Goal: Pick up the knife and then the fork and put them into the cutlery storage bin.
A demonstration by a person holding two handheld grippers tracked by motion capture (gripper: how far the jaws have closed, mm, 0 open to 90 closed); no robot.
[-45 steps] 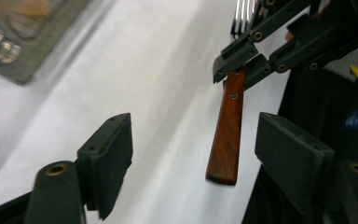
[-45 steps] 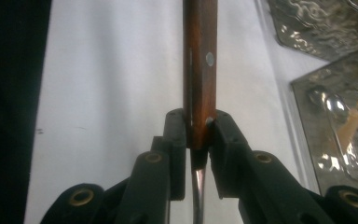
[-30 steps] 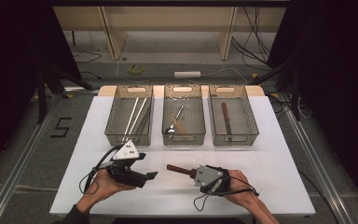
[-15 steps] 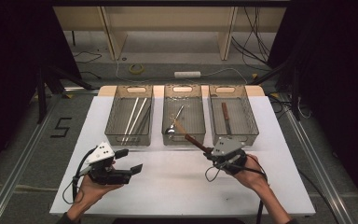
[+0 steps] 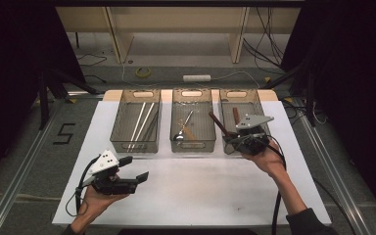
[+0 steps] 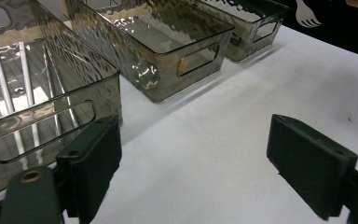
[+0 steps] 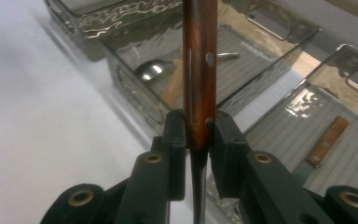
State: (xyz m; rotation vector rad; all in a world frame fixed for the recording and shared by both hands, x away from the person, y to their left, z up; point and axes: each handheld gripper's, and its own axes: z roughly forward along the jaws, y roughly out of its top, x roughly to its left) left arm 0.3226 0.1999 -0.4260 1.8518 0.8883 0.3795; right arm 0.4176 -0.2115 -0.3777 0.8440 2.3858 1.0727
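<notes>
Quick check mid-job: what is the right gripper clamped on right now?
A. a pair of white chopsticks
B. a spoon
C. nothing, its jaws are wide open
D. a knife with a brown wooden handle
D: in the right gripper view the right gripper pinches the wooden-handled knife, rivets showing, above the right bin.

Grey floor point(image 5: 34, 161), dark curtains point(image 5: 10, 63), possibly wooden shelving point(image 5: 176, 29)

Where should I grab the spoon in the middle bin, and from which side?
Take the spoon by its thin handle, coming straight down from above. It lies flat on the floor of the middle bin, whose walls block any sideways approach; the rounded bowl would likely slip between flat pads.
</notes>
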